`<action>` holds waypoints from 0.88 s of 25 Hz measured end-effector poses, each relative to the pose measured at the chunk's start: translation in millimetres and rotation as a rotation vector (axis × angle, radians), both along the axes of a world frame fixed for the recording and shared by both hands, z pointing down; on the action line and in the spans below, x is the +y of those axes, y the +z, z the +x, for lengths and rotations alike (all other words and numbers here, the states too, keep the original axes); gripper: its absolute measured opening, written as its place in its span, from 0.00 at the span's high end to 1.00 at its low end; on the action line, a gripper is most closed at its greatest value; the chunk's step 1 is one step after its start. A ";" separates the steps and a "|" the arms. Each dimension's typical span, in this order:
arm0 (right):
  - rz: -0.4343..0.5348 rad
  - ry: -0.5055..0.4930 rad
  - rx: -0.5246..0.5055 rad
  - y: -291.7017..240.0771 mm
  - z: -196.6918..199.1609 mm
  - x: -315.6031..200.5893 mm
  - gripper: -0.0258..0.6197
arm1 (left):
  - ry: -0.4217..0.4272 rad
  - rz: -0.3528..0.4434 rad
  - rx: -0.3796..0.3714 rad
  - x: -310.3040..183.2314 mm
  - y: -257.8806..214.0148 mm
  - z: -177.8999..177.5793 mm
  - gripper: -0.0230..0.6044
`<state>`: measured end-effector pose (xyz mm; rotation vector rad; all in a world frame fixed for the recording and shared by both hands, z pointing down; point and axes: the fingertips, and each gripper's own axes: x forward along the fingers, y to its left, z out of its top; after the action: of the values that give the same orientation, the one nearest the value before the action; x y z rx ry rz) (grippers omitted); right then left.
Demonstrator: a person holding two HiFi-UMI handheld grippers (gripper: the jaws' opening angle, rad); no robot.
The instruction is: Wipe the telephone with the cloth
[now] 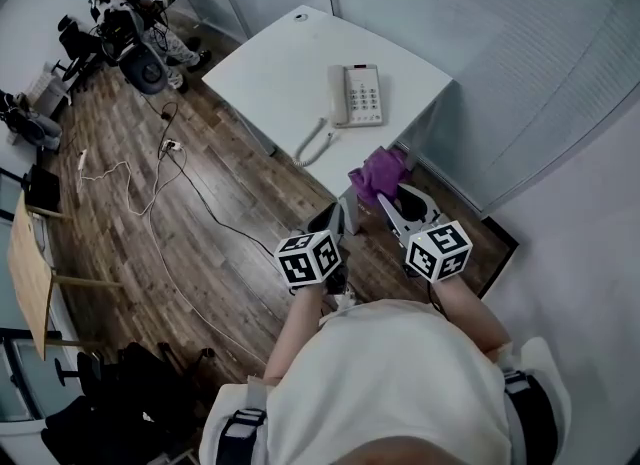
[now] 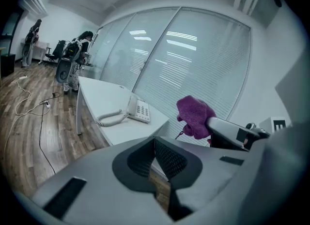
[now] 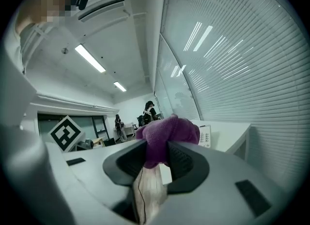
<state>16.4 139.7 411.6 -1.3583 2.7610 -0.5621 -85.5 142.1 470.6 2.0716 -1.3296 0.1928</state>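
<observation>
A white telephone with a coiled cord lies on the white table; it also shows in the left gripper view as the telephone and in the right gripper view as the telephone. My right gripper is shut on a purple cloth, bunched between its jaws, and holds it in the air short of the table's near corner. The cloth fills the right gripper's jaws, and the cloth hangs at the right of the left gripper view. My left gripper is shut and empty beside it.
Frosted glass walls with blinds run behind and right of the table. Cables trail over the wooden floor on the left. Office chairs and people stand at the far left. A wooden desk edge is at the left border.
</observation>
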 end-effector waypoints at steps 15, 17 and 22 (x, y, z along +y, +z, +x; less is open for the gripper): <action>-0.056 0.104 0.003 23.0 -61.9 -26.8 0.76 | 0.070 -0.031 0.006 -29.3 13.5 -68.2 0.93; -0.055 0.111 0.007 23.0 -70.3 -31.6 0.76 | 0.078 -0.028 0.006 -34.4 13.9 -77.2 0.93; -0.058 0.109 0.034 25.3 -88.9 -35.0 0.76 | 0.075 -0.025 0.017 -37.2 19.5 -97.5 0.93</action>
<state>-72.5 104.7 436.9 -1.5327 2.6962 -0.6246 -183.1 105.0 490.1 2.0994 -1.2342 0.2224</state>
